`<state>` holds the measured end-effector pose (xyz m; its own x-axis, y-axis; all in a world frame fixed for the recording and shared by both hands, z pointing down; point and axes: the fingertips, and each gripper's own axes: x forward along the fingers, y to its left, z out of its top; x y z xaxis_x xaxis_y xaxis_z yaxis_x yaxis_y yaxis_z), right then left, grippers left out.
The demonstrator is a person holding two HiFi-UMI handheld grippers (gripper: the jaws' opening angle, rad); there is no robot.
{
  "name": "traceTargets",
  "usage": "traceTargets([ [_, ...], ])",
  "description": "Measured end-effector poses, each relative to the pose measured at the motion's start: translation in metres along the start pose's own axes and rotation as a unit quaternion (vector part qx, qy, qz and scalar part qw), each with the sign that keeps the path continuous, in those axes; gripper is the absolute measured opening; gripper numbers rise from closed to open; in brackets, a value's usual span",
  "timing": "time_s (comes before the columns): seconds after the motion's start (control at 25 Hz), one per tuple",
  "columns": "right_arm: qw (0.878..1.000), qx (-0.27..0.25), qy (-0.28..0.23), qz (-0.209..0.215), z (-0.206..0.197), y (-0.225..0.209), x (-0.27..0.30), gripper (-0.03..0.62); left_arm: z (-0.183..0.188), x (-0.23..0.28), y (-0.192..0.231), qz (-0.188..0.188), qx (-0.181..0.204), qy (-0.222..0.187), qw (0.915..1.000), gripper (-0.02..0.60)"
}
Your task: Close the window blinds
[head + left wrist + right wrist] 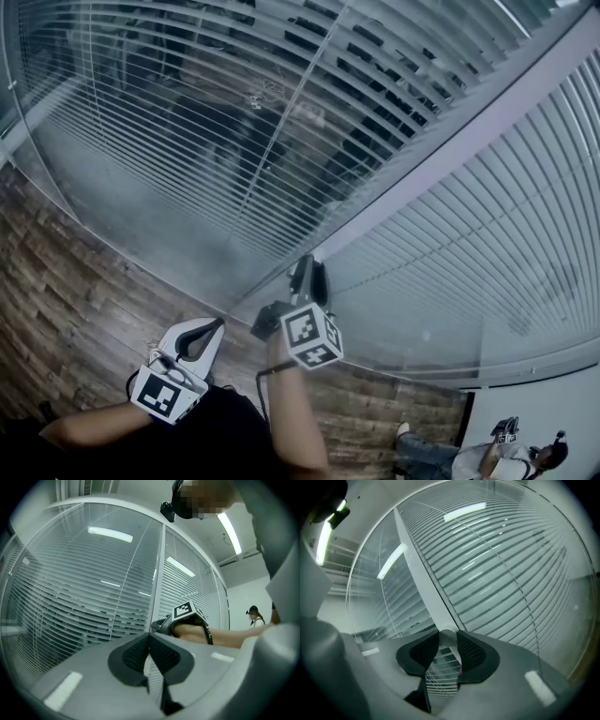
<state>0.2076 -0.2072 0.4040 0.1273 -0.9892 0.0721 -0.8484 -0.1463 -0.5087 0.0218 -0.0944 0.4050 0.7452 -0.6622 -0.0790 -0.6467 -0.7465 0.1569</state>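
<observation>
White knob (446,632) on mullion (419,569): right tool (447,637) clamped round it | left tool (149,639) closed, empty | blind slats (234,141) horizontal

- Small white round knob (446,636): clamped between the pads of the right gripper (446,641). The pads cover its lower part, and its mounting is not visible. In the head view it is wholly hidden behind that gripper's body.
- Dark shapes (202,66) behind the white slatted window blinds (487,216), left pane: blurred and broken up by the slats, cannot be identified.
- Person in a light top (487,457), lower right corner of the head view: cut off by the bottom edge, too small for detail.
- Small distant figure (255,616), left gripper view: lower body hidden behind a bare forearm (229,637).
</observation>
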Motion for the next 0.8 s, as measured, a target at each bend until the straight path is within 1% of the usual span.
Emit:
traceTargets([
  [0.04,1.000,-0.002,0.001,0.002,0.000,0.000,0.000,0.130,0.000,0.000,0.000,0.000,0.000,0.001,1.0000,0.002],
  [0.08,1.000,-0.018,0.004,0.003,0.000,0.000,0.000,0.132,0.000,-0.001,0.000,0.001,0.000,0.001,1.0000,0.002],
  [0.12,0.999,-0.047,0.009,0.002,0.001,0.000,0.000,0.135,0.000,-0.001,-0.001,0.001,0.000,0.002,1.0000,0.002],
  [0.16,0.996,-0.089,0.015,-0.001,0.002,0.001,0.000,0.135,0.000,-0.001,-0.001,0.001,-0.001,0.002,1.0000,0.002],
  [0.2,0.989,-0.145,0.020,-0.007,0.005,0.003,-0.002,0.141,-0.001,-0.001,-0.001,0.001,-0.001,0.003,1.0000,0.002],
  [0.24,0.977,-0.211,0.021,-0.013,0.008,0.006,-0.004,0.156,-0.001,-0.002,-0.001,0.002,-0.001,0.004,1.0000,0.002],
  [0.28,0.960,-0.280,0.021,-0.018,0.010,0.009,-0.006,0.162,-0.002,-0.002,0.000,0.003,-0.001,0.006,1.0000,0.002],
  [0.32,0.938,-0.346,0.022,-0.022,0.012,0.013,-0.009,0.173,-0.003,-0.003,0.000,0.004,-0.002,0.007,1.0000,0.002],
  [0.4,0.888,-0.459,0.032,-0.023,0.010,0.019,-0.010,0.183,-0.003,-0.003,0.000,0.004,-0.005,0.007,1.0000,0.002],
  [0.48,0.841,-0.538,0.053,-0.019,0.001,0.021,-0.007,0.181,-0.005,-0.003,-0.001,0.004,-0.004,0.009,0.9999,0.002],
  [0.52,0.821,-0.567,0.064,-0.020,-0.005,0.020,-0.005,0.181,-0.006,-0.003,-0.001,0.003,-0.004,0.012,0.9999,0.002],
  [0.56,0.805,-0.588,0.071,-0.025,-0.008,0.018,-0.003,0.181,-0.007,-0.004,-0.002,0.003,-0.005,0.013,0.9999,0.002],
  [0.6,0.795,-0.602,0.073,-0.031,-0.009,0.016,-0.002,0.180,-0.006,-0.004,-0.003,0.002,-0.006,0.012,0.9999,0.002],
  [0.64,0.790,-0.608,0.070,-0.038,-0.009,0.014,-0.001,0.177,-0.005,-0.004,-0.003,0.002,-0.007,0.011,0.9999,0.002],
  [0.68,0.790,-0.607,0.067,-0.042,-0.009,0.014,0.000,0.161,-0.004,-0.004,-0.003,0.002,-0.008,0.009,0.9999,0.002],
  [0.72,0.794,-0.603,0.064,-0.044,-0.008,0.013,0.001,0.151,-0.004,-0.004,-0.002,0.004,-0.009,0.008,0.9999,0.002],
  [0.8,0.804,-0.589,0.059,-0.045,-0.009,0.013,0.002,0.136,-0.006,-0.005,0.000,0.008,-0.008,0.012,0.9999,0.002],
])
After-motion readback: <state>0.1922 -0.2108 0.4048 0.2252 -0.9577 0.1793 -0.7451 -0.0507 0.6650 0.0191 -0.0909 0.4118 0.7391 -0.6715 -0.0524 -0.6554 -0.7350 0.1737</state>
